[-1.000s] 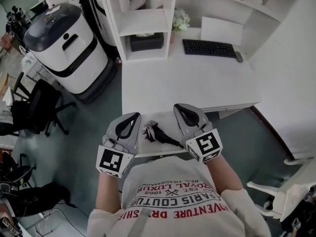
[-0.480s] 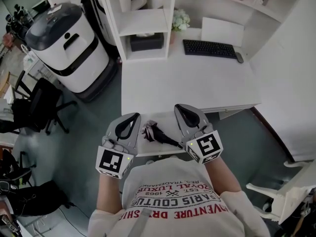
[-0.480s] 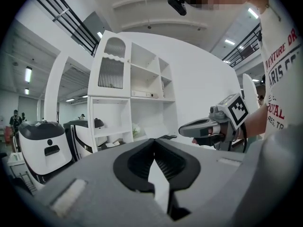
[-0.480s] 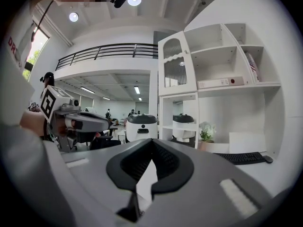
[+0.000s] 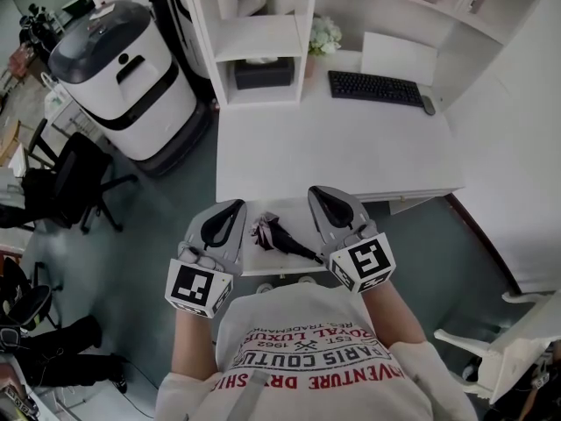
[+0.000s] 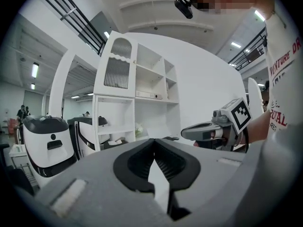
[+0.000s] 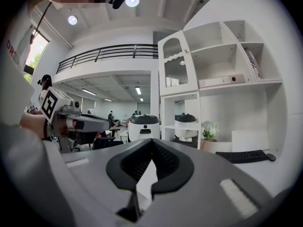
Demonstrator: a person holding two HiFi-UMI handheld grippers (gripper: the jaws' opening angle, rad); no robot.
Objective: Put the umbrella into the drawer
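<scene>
Between left hand-held gripper (image 5: 240,205) and right hand-held gripper (image 5: 315,190) — one umbrella (image 5: 277,237).

The umbrella (image 5: 276,235) lies on a white ledge (image 5: 272,263) at the near side of the table (image 5: 333,147); whether that ledge is the drawer cannot be told. The left gripper (image 5: 235,204) and right gripper (image 5: 321,191) cover its two ends, and the umbrella's thin dark end is lost against the right one. A white chair (image 5: 495,353) is cut off by the picture's edge. Distant people (image 6: 22,112) are too small to make out.

Bright, even light — fisheye bending at edges.
</scene>
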